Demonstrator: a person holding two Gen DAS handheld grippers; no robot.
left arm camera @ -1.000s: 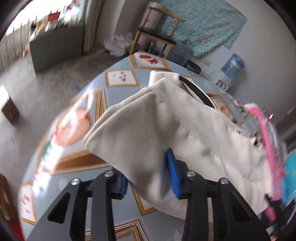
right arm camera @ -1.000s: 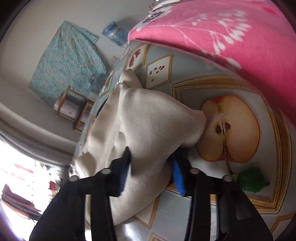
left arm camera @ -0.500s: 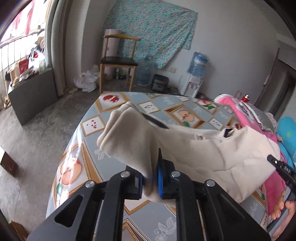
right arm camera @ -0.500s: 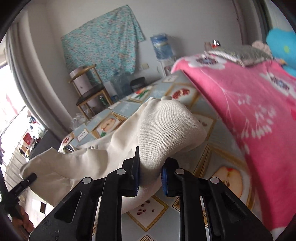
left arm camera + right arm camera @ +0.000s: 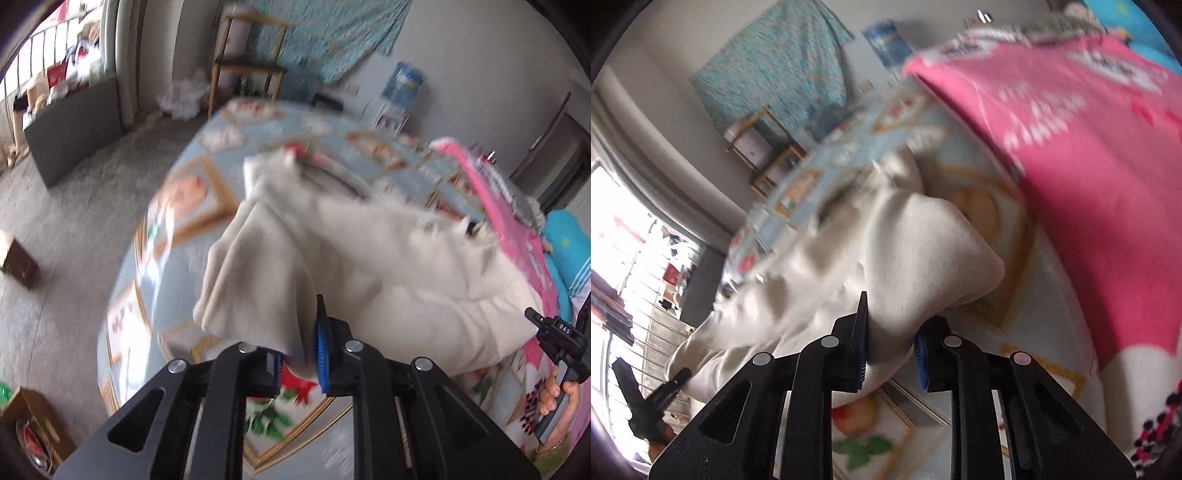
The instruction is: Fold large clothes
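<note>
A large cream garment (image 5: pixel 369 258) hangs bunched over the round table's fruit-print cloth (image 5: pixel 177 206). My left gripper (image 5: pixel 299 360) is shut on one corner of it. My right gripper (image 5: pixel 890 350) is shut on the other corner of the cream garment (image 5: pixel 905 251), which droops between the two. The right gripper also shows at the right edge of the left wrist view (image 5: pixel 557 332), and the left gripper at the lower left of the right wrist view (image 5: pixel 646 398). Both views are motion-blurred.
A pink patterned blanket (image 5: pixel 1089 155) covers the table's right side, with a blue cushion (image 5: pixel 569 251) beyond. A wooden chair (image 5: pixel 247 70), a water dispenser (image 5: pixel 402 85), a grey cabinet (image 5: pixel 74 133) and cardboard boxes (image 5: pixel 22 258) stand on the floor around.
Both grippers went from open around the garment's corners to shut on them and lifted it. Since half a second ago both have tilted and swung, so the garment hangs lower over the table.
</note>
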